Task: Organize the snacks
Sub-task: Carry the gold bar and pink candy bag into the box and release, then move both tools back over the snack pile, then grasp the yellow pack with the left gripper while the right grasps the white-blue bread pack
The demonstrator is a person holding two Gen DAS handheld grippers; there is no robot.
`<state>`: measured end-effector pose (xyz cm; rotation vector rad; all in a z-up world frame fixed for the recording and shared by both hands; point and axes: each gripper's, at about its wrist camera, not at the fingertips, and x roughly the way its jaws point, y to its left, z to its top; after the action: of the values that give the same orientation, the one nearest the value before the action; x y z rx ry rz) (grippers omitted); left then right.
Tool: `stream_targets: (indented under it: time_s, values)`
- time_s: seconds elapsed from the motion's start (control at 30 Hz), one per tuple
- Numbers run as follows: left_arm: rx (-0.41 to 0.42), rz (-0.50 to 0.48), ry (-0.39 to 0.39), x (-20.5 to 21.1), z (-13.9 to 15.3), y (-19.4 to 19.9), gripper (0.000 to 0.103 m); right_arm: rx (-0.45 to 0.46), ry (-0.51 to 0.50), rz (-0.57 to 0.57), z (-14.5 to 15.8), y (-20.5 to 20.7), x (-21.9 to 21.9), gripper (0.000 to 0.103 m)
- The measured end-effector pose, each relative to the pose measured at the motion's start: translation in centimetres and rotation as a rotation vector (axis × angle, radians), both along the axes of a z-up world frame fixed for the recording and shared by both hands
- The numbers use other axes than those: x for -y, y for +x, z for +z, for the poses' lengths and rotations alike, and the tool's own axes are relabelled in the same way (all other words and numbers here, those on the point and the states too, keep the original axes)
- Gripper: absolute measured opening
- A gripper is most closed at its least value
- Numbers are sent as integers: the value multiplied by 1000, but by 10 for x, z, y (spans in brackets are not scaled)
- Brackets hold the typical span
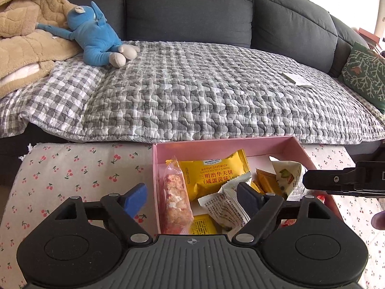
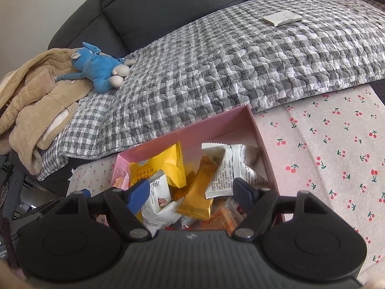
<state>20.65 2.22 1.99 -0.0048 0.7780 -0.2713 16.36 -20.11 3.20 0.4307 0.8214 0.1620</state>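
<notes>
— Inside the pink box (image 2: 261,137), near its middle: gold wrapper (image 2: 198,195), light, crinkly, slippery. Best pinched across the narrow middle.

— Right below the right gripper (image 2: 192,192), between wide-open, empty jaws. Left gripper (image 1: 192,196) likewise spread, holding nothing, straddling the box's left wall.

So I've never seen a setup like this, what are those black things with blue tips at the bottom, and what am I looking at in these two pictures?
Those are two hand-held grippers; a person holds one in each hand, and each carries a wide-angle camera looking along its two fingers. One picture comes from the left gripper, the other from the right gripper. Both are open and hold nothing. Below them a pink box sits on a cherry-print cloth and holds wrapped snacks, including a yellow waffle sandwich packet and a gold bar packet. Behind is a dark sofa with a checked quilt and a blue plush toy.
</notes>
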Motion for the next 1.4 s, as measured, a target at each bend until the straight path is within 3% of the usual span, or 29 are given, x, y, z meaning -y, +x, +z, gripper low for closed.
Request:
stream_targets:
  time_s: [0.57, 1.07, 1.4]
  values:
    - [37, -44, -3, -20, 16, -79, 93, 78, -166, 82, 22, -70, -18, 92]
    - [42, -67, 13, -26, 5, -138, 99, 100, -237, 99, 2, -118, -24, 100]
    - [44, -94, 24, -30, -17, -155, 99, 148, -284, 77, -14, -140, -21, 103]
